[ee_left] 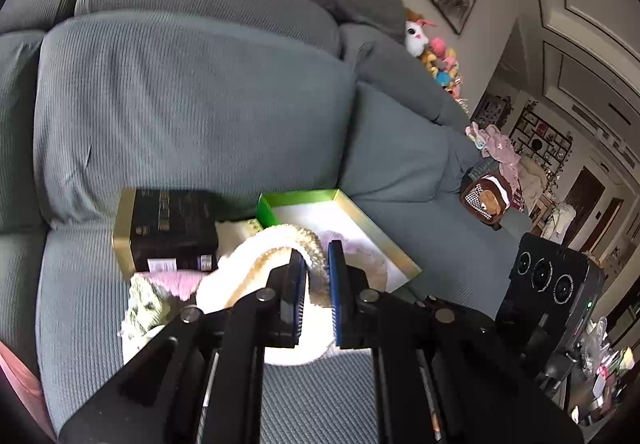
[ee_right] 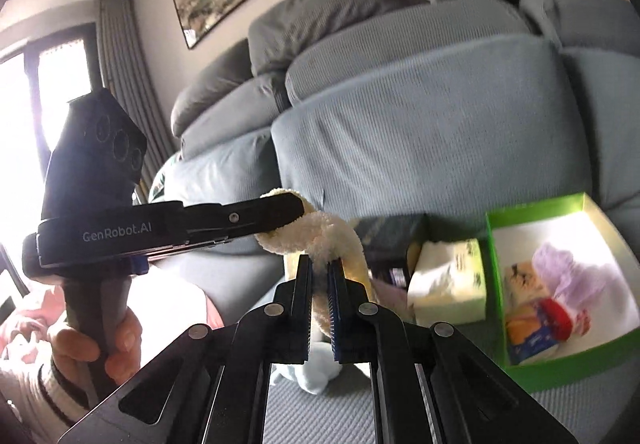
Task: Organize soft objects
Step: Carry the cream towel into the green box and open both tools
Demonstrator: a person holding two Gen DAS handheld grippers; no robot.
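Two sets of jaws, both mine, are clamped on one fuzzy cream cloth (ee_right: 320,240): the right gripper (ee_right: 319,268) pinches a fold just ahead of its tips, and the left gripper (ee_right: 294,209) bites the far end, up and to the left of my right jaws. In the left wrist view the left gripper (ee_left: 316,256) has the same cream pile squeezed between its blue pads. The cloth hangs between the two grips above the sofa seat (ee_right: 312,420). To do this well, I judge I should keep both grips firm and carry the two ends together so it stays taut. Beyond and to the right of my right jaws lies the green box (ee_right: 536,217), open, with other soft things inside; I would lower the cloth in there.
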